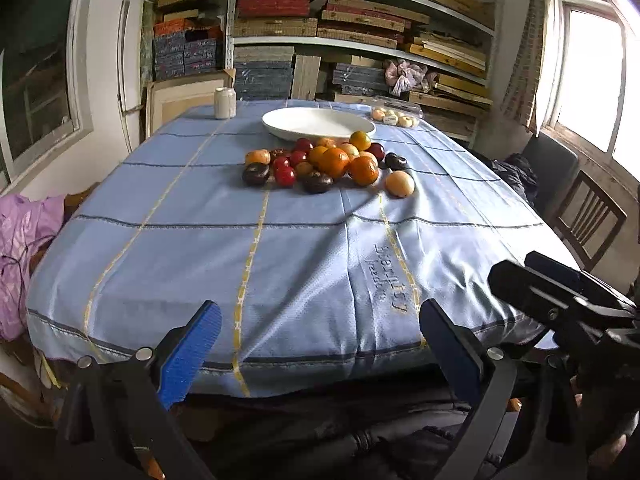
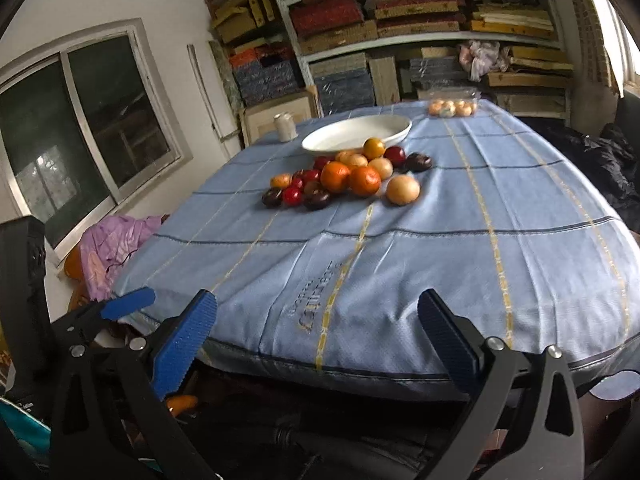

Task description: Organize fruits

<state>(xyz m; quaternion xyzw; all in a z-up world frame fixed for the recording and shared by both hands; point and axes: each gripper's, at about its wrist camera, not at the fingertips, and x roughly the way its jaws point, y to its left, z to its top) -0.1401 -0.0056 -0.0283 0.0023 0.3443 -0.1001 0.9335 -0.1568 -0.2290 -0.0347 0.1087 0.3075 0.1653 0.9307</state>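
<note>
Embroidered lettering on the blue tablecloth [image 1: 304,264] near its front edge; script illegible in both views. No other text.

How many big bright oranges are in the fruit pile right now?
2, side by side at the pile's near edge: the left orange and the right orange. Smaller orange-yellow fruits sit behind; others may be hidden.

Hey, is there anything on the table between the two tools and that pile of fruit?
Nothing visible. Only bare blue tablecloth lies between the open left tool, the open right tool and the fruit pile.
</note>
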